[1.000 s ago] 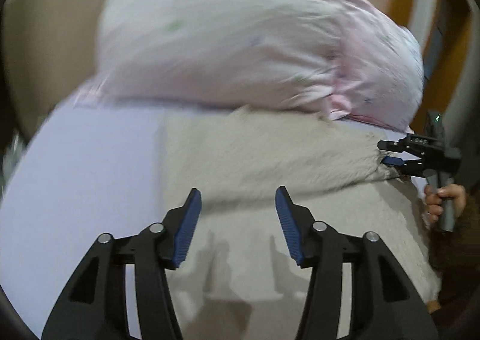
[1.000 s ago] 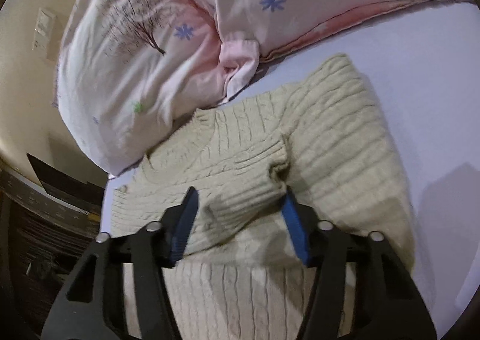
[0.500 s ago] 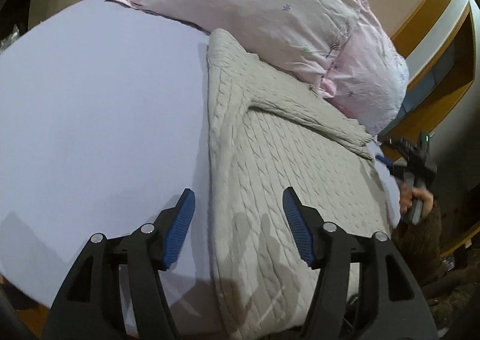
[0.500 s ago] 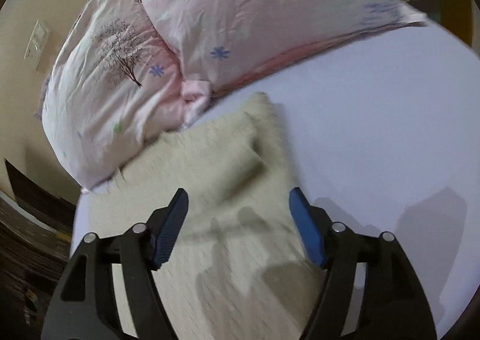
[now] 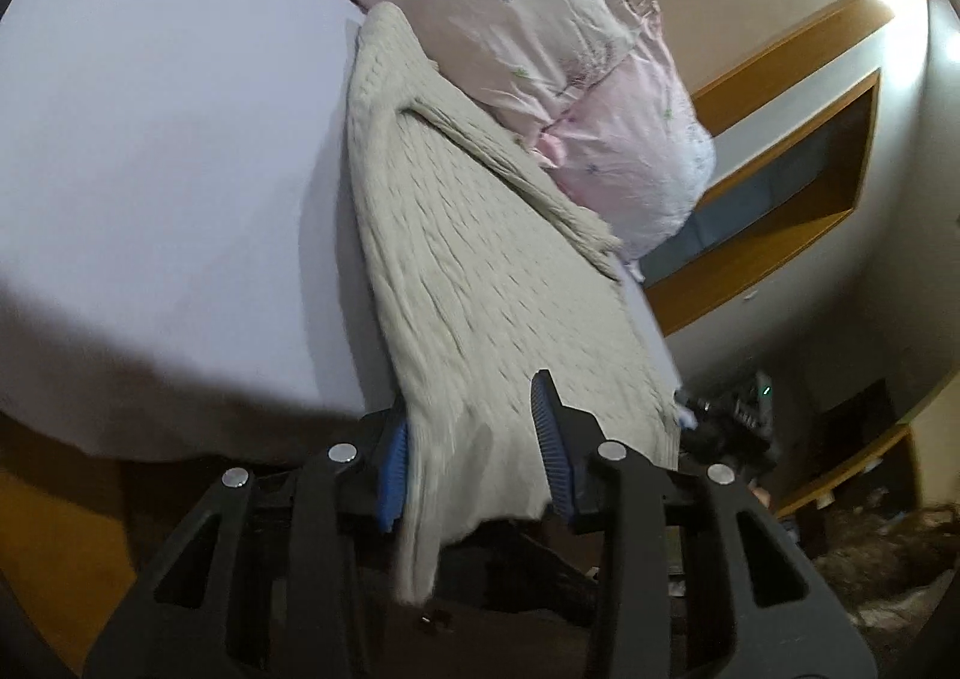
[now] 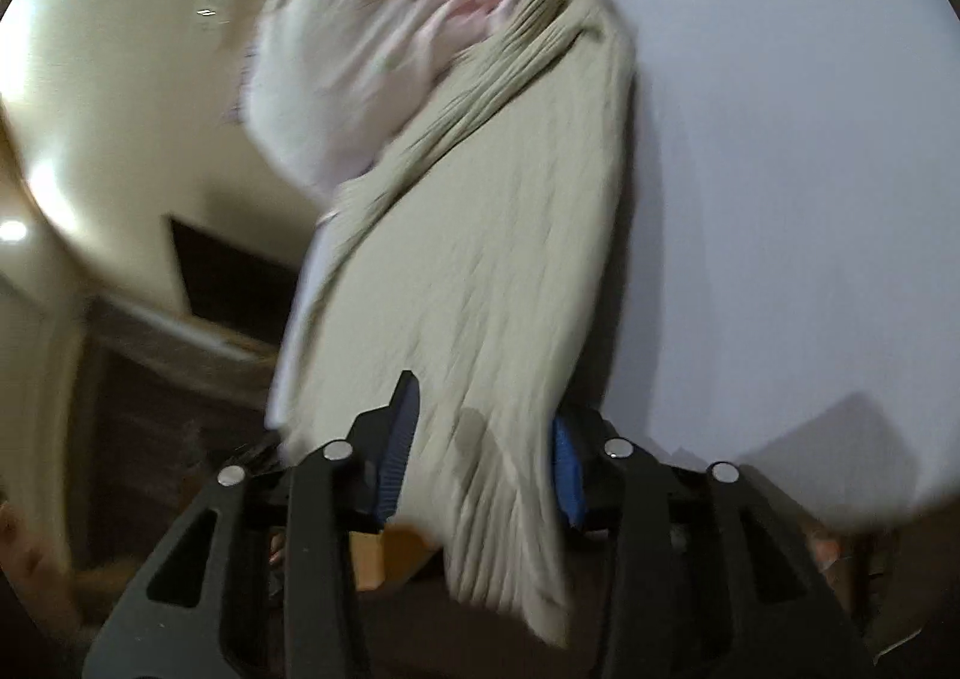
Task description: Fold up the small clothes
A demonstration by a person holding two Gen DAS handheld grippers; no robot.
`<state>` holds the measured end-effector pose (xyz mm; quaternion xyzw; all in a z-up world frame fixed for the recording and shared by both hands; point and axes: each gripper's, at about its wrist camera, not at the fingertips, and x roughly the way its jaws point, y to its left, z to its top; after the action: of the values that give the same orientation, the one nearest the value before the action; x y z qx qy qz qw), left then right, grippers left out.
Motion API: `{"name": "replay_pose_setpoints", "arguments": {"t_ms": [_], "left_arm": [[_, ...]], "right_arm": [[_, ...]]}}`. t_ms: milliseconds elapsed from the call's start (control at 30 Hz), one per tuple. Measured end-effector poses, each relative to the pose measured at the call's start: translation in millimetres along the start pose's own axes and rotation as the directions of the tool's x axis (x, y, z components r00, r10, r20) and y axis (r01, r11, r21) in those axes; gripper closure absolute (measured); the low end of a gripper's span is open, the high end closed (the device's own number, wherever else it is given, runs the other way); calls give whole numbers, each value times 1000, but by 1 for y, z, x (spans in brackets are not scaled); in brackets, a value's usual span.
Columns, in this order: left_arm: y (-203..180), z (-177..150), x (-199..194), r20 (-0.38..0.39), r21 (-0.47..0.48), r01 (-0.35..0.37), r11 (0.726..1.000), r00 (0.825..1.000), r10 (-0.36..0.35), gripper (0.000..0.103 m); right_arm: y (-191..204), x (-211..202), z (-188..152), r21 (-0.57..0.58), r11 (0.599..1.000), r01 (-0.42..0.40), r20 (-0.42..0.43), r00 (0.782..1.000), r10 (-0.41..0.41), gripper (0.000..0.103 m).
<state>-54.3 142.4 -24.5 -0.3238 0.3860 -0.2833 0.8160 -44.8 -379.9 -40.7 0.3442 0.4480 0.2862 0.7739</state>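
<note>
In the left wrist view, a bed covered by a smooth pale lavender sheet (image 5: 150,169) fills the left side, with cream walls and an orange-brown wooden wall trim (image 5: 780,235) on the right. A beige cable-knit sweater (image 5: 480,271) lies lengthwise along the bed's near side, its far end touching a rumpled pink pillow (image 5: 540,19) printed with small flowers; its hem droops over the bed edge between the blue-padded fingers of the left gripper (image 5: 474,451), whose jaws stand spread with fabric between them. In the right wrist view, blurred by motion, the same sweater (image 6: 480,259) runs from the pillow (image 6: 360,49) down to the right gripper (image 6: 480,439), jaws likewise apart around the hanging ribbed hem, beside the sheet (image 6: 780,199) and a cream wall (image 6: 120,79).
</note>
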Motion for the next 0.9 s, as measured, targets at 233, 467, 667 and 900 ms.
{"name": "replay_pose_setpoints", "arguments": {"t_ms": [233,467,667,900], "left_arm": [[-7,-10,11,-51,-9,11,1000,999,-11,73],[-49,46,1,22,93,64,994,998,-66,97],[-50,178,37,229,100,-102,990,970,77,97],[14,270,147,151,-34,-341,940,928,342,98]], "right_arm": [[-3,9,-18,-22,998,-57,-20,998,57,95],[56,-8,56,-207,968,-145,167,969,181,96],[51,17,174,-132,984,-118,367,916,159,96],[-24,99,251,210,978,-1,395,915,-84,96]]}}
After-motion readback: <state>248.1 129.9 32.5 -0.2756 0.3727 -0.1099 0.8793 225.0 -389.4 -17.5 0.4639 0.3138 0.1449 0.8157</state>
